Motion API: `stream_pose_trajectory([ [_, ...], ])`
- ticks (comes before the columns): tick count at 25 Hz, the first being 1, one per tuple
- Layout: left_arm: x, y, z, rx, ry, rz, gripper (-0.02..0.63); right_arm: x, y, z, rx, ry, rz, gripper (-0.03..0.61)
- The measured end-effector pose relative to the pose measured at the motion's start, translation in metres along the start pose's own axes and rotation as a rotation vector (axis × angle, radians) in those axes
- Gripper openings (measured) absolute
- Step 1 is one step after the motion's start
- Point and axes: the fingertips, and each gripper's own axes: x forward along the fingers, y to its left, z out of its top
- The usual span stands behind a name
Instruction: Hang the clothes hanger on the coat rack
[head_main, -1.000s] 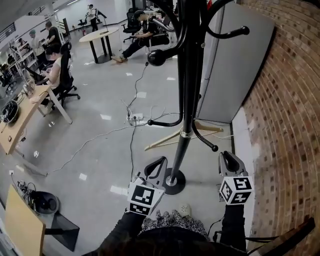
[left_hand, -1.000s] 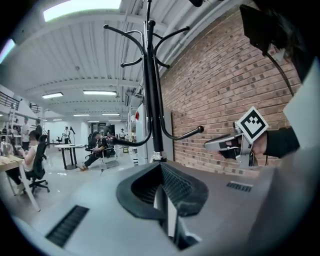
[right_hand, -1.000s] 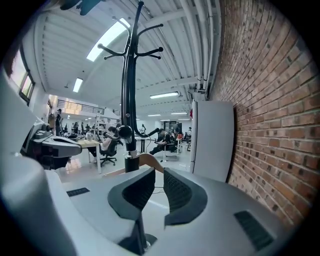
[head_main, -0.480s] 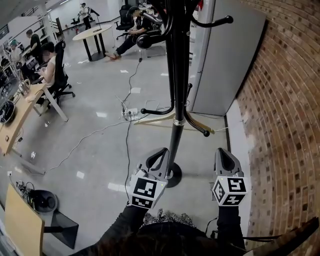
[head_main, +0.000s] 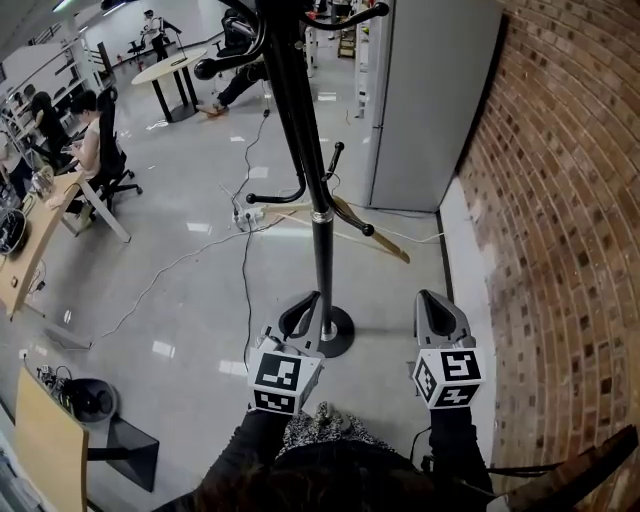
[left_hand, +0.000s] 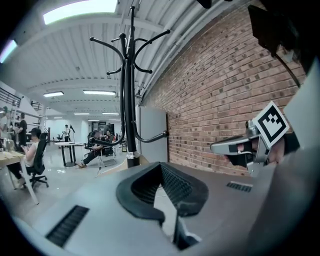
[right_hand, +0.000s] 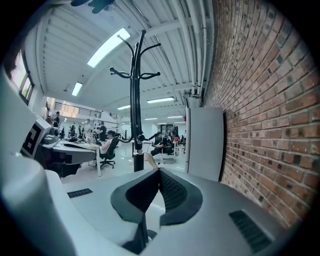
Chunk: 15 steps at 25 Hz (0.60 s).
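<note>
Since a second ago the black metal coat rack has swung leftward in the head view. Closed on nothing, the left claw and right claw flank its base, the left claw nearer. Past the pole the pale wooden clothes hanger lies crosswise, seemingly on the grey floor. A red brick wall crowds the right; leftward is open.

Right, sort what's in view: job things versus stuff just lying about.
Job: coat rack; wooden hanger at its lower hooks; left gripper and right gripper, both shut, empty.
Lying about: power strip; grey cabinet; round table.
</note>
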Motion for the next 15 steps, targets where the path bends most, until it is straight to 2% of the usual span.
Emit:
stream_pose_trajectory([
  [10,-0.016,-0.062,-0.01,0.02,0.019,0.002,0.008,-0.052,-0.017,-0.024,0.019,-0.004,0.011,0.01],
  [15,-0.027,-0.077,-0.001,0.028,0.011,0.006,0.008,-0.072,-0.016,-0.022,0.018,-0.005,0.02,0.009],
])
